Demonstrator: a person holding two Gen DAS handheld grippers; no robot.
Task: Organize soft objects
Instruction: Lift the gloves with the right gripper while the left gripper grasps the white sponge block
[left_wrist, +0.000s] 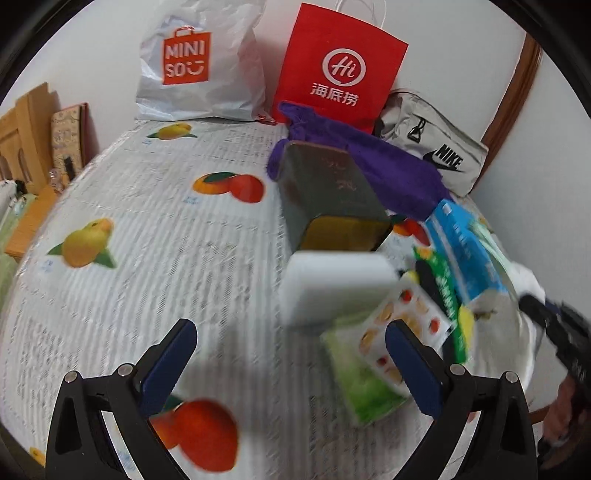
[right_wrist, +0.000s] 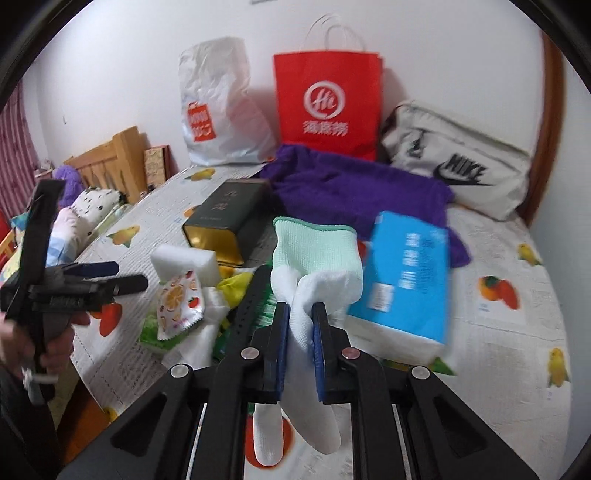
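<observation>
Right gripper (right_wrist: 300, 325) clamped on a white knit glove (right_wrist: 314, 258) with a green cuff, held just above the clutter, fingers dangling near the camera. Left gripper (left_wrist: 291, 354) jaws spread wide, nothing between them, hovering over the fruit-print table cover (left_wrist: 147, 240). Far side: purple towel (right_wrist: 351, 188) in front of the red paper bag (right_wrist: 327, 99). Blue tissue pack (right_wrist: 402, 273) right of the glove. Dark tin box (right_wrist: 225, 218) left, white sponge block (right_wrist: 184, 262) near it.
</observation>
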